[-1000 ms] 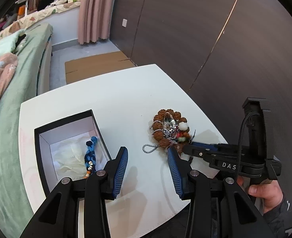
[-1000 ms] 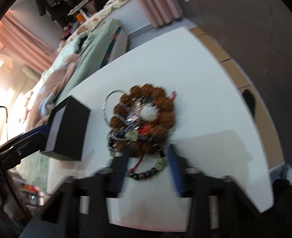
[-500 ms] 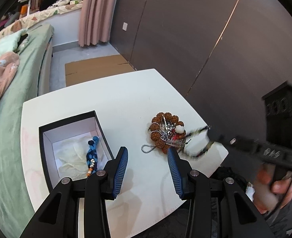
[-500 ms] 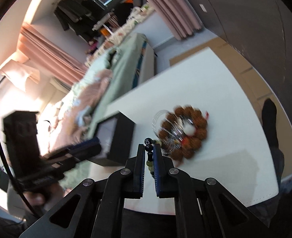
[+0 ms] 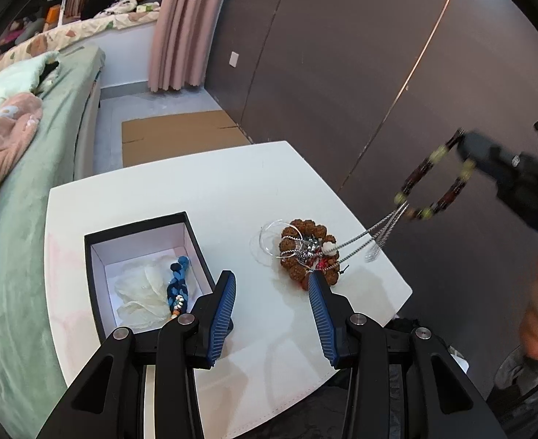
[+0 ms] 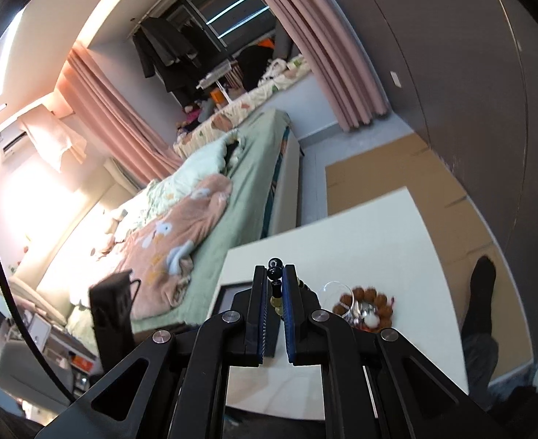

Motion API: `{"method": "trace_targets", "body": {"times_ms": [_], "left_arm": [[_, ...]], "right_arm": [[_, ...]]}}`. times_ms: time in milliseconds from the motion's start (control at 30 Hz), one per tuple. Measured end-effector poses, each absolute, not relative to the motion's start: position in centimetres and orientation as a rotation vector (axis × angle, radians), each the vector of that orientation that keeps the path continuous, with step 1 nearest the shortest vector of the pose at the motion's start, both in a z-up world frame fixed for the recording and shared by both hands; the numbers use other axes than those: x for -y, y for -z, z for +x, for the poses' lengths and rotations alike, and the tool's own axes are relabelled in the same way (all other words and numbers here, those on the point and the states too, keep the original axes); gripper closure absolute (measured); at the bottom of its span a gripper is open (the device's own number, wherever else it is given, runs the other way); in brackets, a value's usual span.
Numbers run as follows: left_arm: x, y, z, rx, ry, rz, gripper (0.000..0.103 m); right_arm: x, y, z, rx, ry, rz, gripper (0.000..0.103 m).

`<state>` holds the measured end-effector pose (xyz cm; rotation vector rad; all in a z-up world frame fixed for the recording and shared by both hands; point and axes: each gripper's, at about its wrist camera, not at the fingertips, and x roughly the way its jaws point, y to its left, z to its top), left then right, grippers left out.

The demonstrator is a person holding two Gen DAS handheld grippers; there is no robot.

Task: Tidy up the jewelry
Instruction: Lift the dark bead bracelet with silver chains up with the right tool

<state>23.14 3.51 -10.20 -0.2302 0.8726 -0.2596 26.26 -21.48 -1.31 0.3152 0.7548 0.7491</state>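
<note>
My right gripper point(image 6: 274, 278) is shut on a dark beaded bracelet point(image 5: 429, 186) with pale green beads and holds it high above the table's right edge. A silver chain point(image 5: 375, 236) hangs from the bracelet down to the jewelry pile point(image 5: 307, 252), a brown seed-bead bracelet with tangled pieces on the white table point(image 5: 195, 190). My left gripper point(image 5: 270, 292) is open and empty, low over the table between the pile and an open black box point(image 5: 195, 245). The box holds white tissue and a blue braided piece point(image 5: 177, 281).
A bed with green and pink bedding point(image 5: 20, 146) runs along the table's left side. Dark wardrobe doors point(image 5: 360, 55) stand behind the table. Flat cardboard point(image 5: 177, 135) lies on the floor beyond the table's far edge. The pile also shows in the right wrist view point(image 6: 365, 305).
My right gripper closed on the beaded bracelet at the pile and lifted it up and to the right. The silver chain came up with it. My left gripper stayed open.
</note>
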Motion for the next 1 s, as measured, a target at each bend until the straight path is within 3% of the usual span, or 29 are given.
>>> {"method": "trace_targets", "body": {"times_ms": [467, 1000], "left_arm": [[-3.4, 9.9, 23.9, -0.860, 0.272, -0.223, 0.060], [3.2, 12.7, 27.4, -0.948, 0.406, -0.089, 0.060]], "right_arm": [[21.1, -7.3, 23.3, -0.581, -0.756, 0.250, 0.093], [26.6, 0.3, 24.2, -0.712, -0.635, 0.369, 0.093]]}}
